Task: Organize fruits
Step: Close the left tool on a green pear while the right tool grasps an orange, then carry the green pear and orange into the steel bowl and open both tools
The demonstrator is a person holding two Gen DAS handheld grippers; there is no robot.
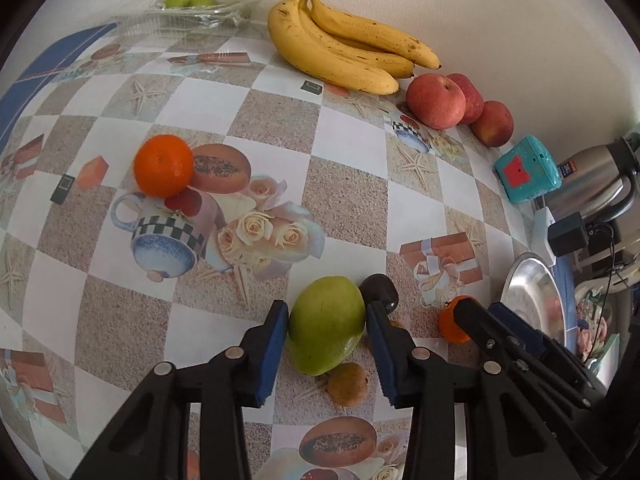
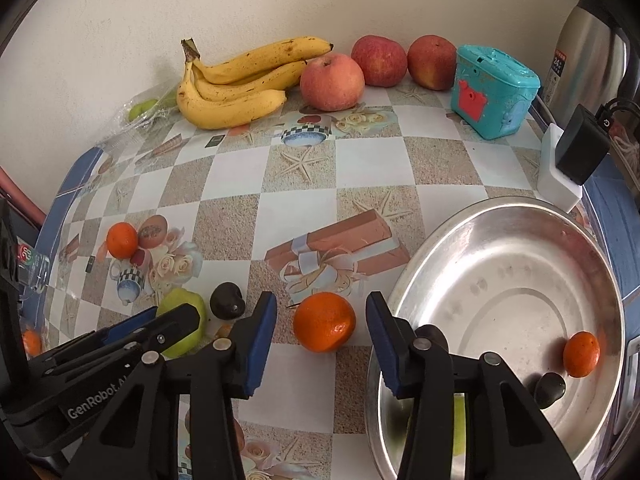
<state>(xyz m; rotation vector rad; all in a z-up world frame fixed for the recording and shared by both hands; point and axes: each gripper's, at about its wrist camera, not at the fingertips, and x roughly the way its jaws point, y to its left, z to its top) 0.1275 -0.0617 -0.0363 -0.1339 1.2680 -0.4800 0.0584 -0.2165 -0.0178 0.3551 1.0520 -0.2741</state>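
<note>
- The left gripper point(image 1: 326, 336) is closing around a green mango point(image 1: 326, 334); its blue pads are sitting against both sides of the fruit, so it is grasping the mango, which is lying on the patterned tablecloth point(image 1: 200, 340).
- The right gripper point(image 2: 322, 330) is straddling an orange point(image 2: 324, 321) on the cloth; gaps are showing on both sides of the fruit, so the pads are not yet gripping it.
- To do this step well, the right gripper should be closing squarely across the widest part of the orange before lifting, since round fruit is likely to roll out of a skewed pinch.
- The left gripper should be lifting the mango straight up, because a dark plum point(image 1: 379, 292) is lying just beyond its right finger and a small brown fruit point(image 1: 348, 384) is lying just below the mango; either could get nudged.
- Just to the right of the right gripper, a metal bowl point(image 2: 520, 216) is waiting, already holding a small orange point(image 2: 581, 354) and a dark fruit point(image 2: 550, 390).
- The mango is looking smooth, oval and evenly green; the orange is bright, round and dimpled.
- Further off to the left, another orange point(image 1: 163, 165) is sitting alone.
- Farthest away, by the wall, bananas point(image 1: 340, 52) and three red apples point(image 1: 436, 100) are lying together.
</note>
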